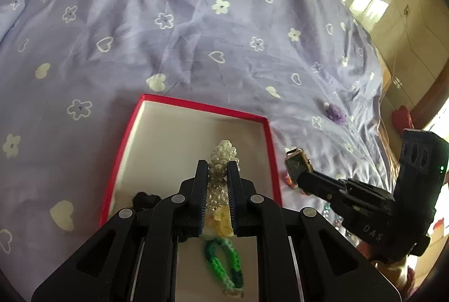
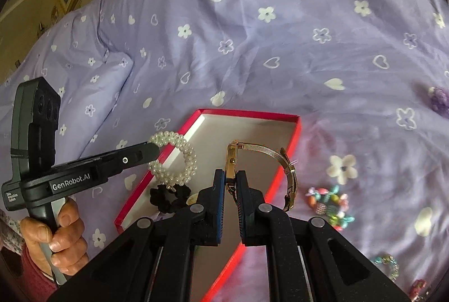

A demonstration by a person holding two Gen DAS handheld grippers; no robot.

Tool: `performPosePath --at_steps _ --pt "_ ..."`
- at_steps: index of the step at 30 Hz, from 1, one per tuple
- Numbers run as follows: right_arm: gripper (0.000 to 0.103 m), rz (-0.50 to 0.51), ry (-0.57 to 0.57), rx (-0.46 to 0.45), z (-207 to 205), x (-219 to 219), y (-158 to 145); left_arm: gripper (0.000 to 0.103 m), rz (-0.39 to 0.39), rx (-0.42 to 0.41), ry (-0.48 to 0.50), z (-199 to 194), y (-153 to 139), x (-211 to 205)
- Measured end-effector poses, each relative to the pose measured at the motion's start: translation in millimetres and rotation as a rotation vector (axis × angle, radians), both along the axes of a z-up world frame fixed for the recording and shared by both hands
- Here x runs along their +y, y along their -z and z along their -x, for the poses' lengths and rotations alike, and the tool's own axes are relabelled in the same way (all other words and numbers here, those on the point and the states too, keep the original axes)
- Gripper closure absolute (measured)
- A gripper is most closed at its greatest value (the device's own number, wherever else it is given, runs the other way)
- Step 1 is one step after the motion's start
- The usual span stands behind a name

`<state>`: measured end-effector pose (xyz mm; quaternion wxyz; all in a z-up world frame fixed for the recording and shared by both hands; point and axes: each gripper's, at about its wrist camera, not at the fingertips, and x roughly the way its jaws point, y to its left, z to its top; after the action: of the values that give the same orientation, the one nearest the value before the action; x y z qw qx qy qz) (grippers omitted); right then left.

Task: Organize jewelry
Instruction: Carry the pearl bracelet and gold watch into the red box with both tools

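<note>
A red box (image 1: 268, 139) with a white inside lies open on the purple bedspread; it also shows in the right wrist view (image 2: 291, 150). My left gripper (image 1: 218, 175) is shut on a pearl bracelet (image 1: 223, 153) and holds it over the box; the bracelet also shows in the right wrist view (image 2: 179, 159). My right gripper (image 2: 230, 184) is shut on a gold watch (image 2: 263, 152) over the box's right edge; the watch also shows in the left wrist view (image 1: 297, 166). A green braided bracelet (image 1: 224, 260) and a black scrunchie (image 2: 168, 198) lie in the box.
A colourful beaded bracelet (image 2: 328, 202) and more bead pieces (image 2: 388, 264) lie on the bedspread (image 2: 280, 49) right of the box. A purple flower piece (image 2: 439, 100) lies further right. The bed's edge and floor (image 1: 393, 7) are at the far right in the left wrist view.
</note>
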<state>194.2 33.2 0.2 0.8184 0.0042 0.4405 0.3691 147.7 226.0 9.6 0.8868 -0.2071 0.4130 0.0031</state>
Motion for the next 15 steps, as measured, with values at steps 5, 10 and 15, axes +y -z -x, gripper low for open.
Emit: performPosePath --at_steps 5,10,15 --pt "0.095 0.027 -0.034 0.008 -5 22 11 0.091 0.015 0.011 -0.024 -6 11 16" --pt "0.095 0.070 -0.062 0.006 -12 41 23 0.091 0.059 0.023 -0.044 -14 25 31" --pt "0.095 0.116 -0.087 0.005 -17 55 36 0.091 0.088 0.050 -0.067 -22 44 41"
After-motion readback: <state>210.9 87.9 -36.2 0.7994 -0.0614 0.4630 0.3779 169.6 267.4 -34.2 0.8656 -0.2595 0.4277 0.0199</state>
